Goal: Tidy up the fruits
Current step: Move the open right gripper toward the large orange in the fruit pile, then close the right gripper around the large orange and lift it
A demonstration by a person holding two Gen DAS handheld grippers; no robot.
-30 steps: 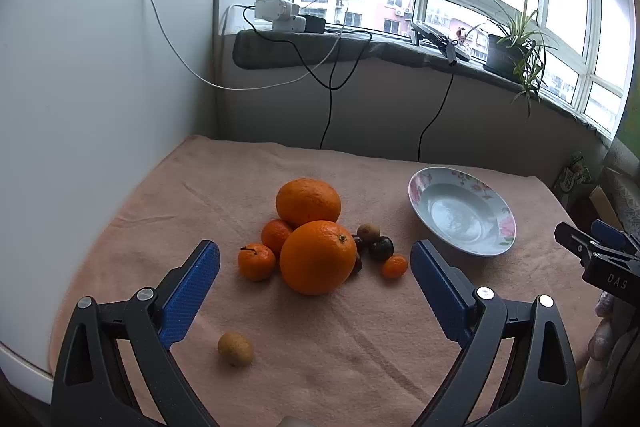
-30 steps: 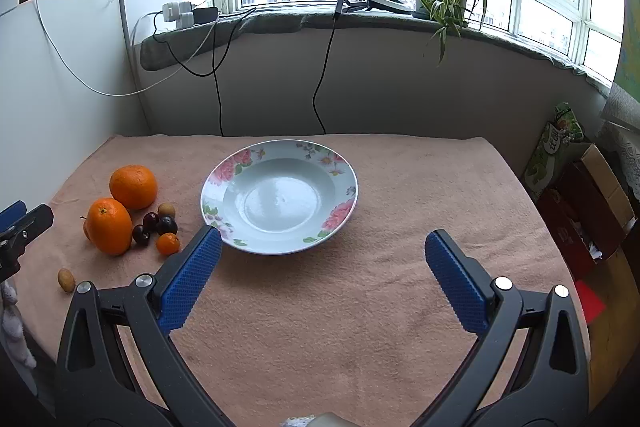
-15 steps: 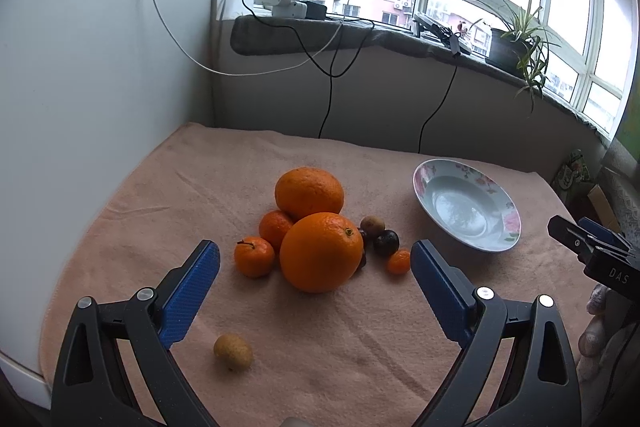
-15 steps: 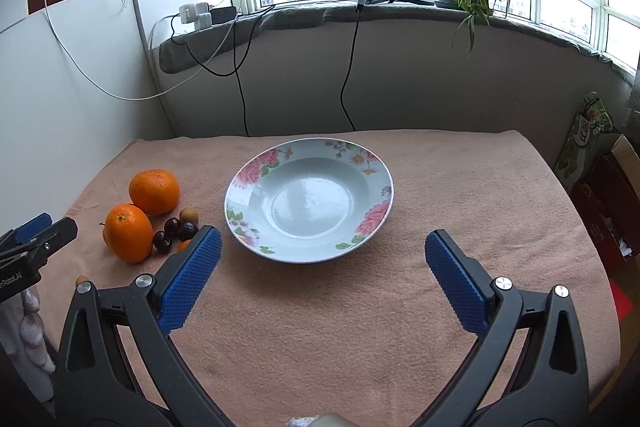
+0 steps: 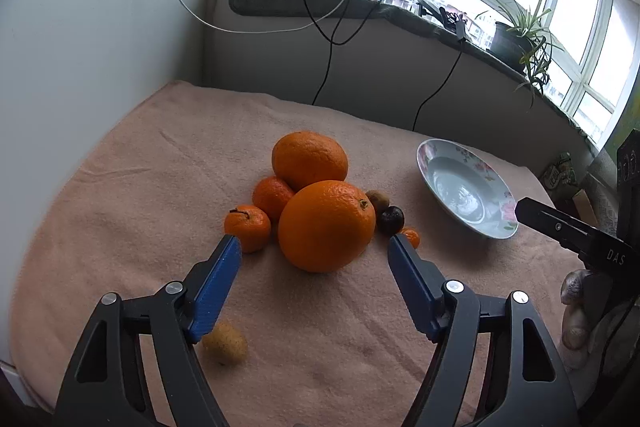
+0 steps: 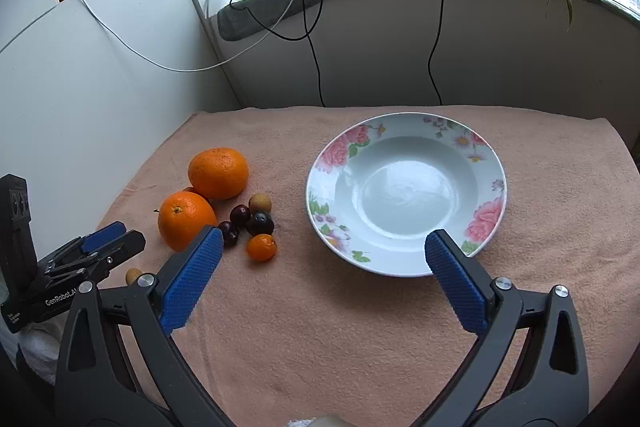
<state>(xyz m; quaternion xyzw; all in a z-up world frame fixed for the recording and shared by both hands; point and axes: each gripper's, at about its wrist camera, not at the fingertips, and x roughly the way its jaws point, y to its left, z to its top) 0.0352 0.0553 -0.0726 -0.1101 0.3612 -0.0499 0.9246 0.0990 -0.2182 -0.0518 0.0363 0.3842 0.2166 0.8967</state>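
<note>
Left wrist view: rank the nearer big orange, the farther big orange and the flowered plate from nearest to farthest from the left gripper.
From the left gripper, whose jaws are closing with nothing between them:
1. Nearer big orange, just beyond the fingertips, centre.
2. Farther big orange, directly behind it.
3. Flowered plate, empty, far right.

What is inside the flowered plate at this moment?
Nothing: the flowered plate shows a bare white bowl. Only its near rim is covered by a right gripper finger.
</note>
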